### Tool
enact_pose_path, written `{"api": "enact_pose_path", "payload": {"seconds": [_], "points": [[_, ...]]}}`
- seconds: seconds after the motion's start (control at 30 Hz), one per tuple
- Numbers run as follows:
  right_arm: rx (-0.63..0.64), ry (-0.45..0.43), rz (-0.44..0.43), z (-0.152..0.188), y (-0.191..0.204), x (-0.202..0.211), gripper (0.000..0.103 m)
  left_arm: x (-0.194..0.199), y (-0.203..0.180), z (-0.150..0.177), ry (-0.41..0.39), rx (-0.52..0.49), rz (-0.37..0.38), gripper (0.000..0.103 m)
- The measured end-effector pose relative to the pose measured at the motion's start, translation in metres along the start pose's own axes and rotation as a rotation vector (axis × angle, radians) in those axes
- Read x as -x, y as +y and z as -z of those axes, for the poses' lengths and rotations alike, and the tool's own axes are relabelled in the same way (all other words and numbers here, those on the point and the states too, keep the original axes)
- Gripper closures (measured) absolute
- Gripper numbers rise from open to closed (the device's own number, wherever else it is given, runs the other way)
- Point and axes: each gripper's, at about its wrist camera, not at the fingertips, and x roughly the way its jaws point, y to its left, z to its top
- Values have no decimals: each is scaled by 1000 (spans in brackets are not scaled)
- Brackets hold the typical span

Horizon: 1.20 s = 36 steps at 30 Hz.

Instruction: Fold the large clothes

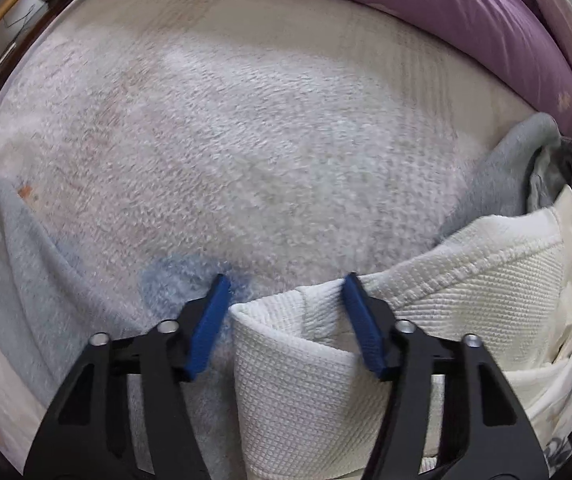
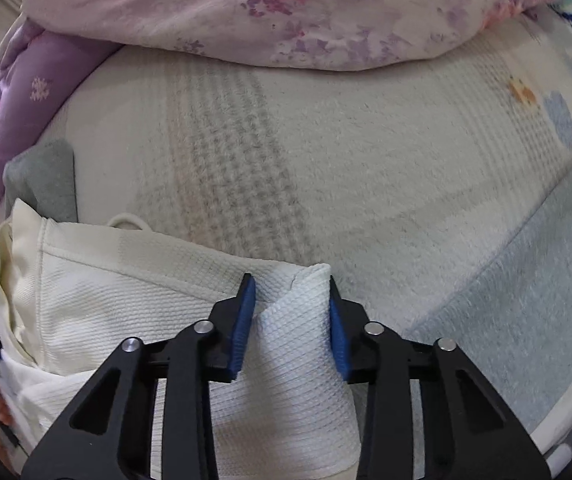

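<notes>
So this is the grab stage of folding — both tongs are down on the cream waffle-knit garment [image 1: 465, 292], which lies bunched on the bed [image 1: 246, 140] over a pale fuzzy blanket [image 1: 46, 248], with a grey piece of clothing [image 1: 501, 176] tucked just behind it.

Left tongs [image 1: 284, 308]: jaws only partway in, a raised fold of the knit sitting between them. The right-hand blue pad [image 1: 361, 320] looks like it's touching the cloth, but there's a visible gap on the other side, so I wouldn't call it a pinch yet — more straddling the fold than holding it.

Right tongs [image 2: 289, 312]: narrower, and both pads [image 2: 246, 316] look pressed against a bunched-up corner of the same garment. I'd read that as an actual grip.

No sign of any fold made so far; the garment is still a heap, and most of the bed in front of it is free, up to the floral quilt [image 2: 286, 12] and purple quilt [image 1: 485, 20] at the far edge.

My guess for what comes next: the left side needs to finish clamping down on its fold, then both corners want lifting together and spreading apart so the thing opens flat on the free part of the bed. Thick knit like this probably drags on that fuzzy blanket, so lifting beats sliding.
</notes>
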Motion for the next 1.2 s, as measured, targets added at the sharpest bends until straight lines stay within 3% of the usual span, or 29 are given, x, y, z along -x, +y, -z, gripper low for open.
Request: {"api": "enact_pose_path", "payload": {"seconds": [0.13, 0.17, 0.3, 0.53, 0.73, 0.93, 1.03, 1.2], "points": [[2, -33, -13, 3, -3, 2, 83, 1, -19, -3, -17, -44, 5, 89], [10, -45, -12, 6, 1, 2, 86, 1, -23, -4, -23, -42, 10, 92], [51, -116, 6, 15, 9, 20, 89, 21, -27, 5, -96, -22, 6, 94], [63, -262, -86, 37, 9, 89, 90, 84, -15, 24, -238, 15, 54, 94], [61, -331, -167, 68, 10, 149, 94, 144, 3, 70, -333, 12, 86, 95], [71, -327, -196, 119, -7, 197, 94, 180, 18, 120, -321, 11, 97, 95], [88, -321, -153, 156, -15, 211, 94, 191, 33, 158, -288, 37, 98, 95], [58, -188, -99, 222, -40, 201, 94, 178, 57, 225, -182, 80, 90, 95]]}}
